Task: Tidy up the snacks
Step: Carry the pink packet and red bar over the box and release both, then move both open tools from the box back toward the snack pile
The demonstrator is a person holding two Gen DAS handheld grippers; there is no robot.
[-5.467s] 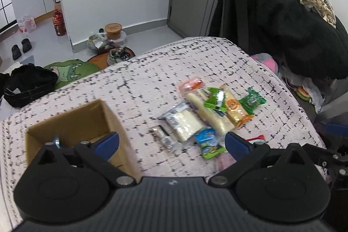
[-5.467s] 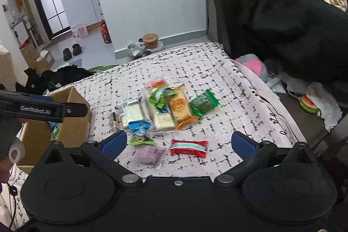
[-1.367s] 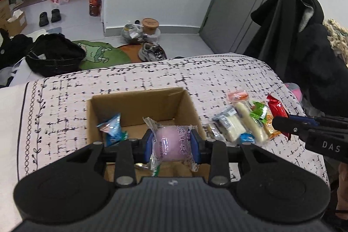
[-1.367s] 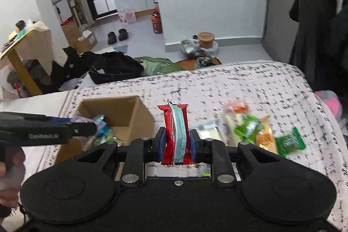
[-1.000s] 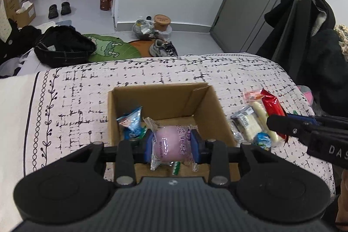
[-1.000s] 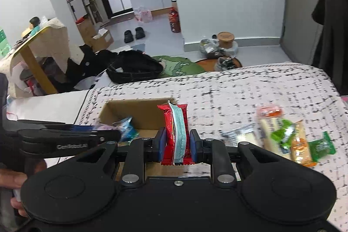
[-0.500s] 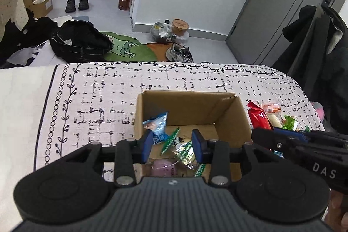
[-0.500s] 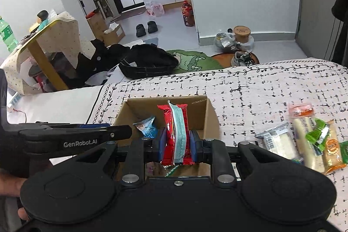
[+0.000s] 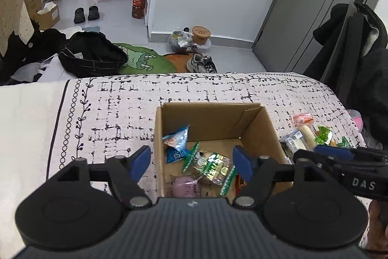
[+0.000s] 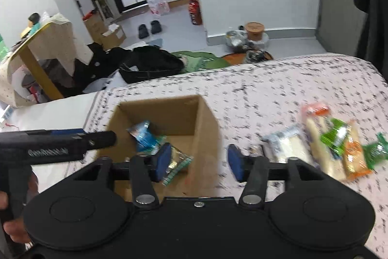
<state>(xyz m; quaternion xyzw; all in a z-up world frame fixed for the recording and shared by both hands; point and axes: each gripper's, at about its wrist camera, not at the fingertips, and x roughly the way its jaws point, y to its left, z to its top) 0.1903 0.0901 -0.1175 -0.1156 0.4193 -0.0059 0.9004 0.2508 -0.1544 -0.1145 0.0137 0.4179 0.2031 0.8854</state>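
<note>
Crinkly foil snacks (image 10: pixel 334 137) on table: light, slippery; pinch yours mid-pack; both grippers, left gripper (image 9: pixel 191 162), right gripper (image 10: pixel 198 163), opening, empty, over box (image 9: pixel 257 123)

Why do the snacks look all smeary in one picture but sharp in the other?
Right wrist view: motion blur smears the loose snack packets and the patterned tablecloth. Left wrist view: sharp, so print shows on the green-and-silver packet inside the brown cardboard box; the fisheye lens bends the room's edges.
</note>
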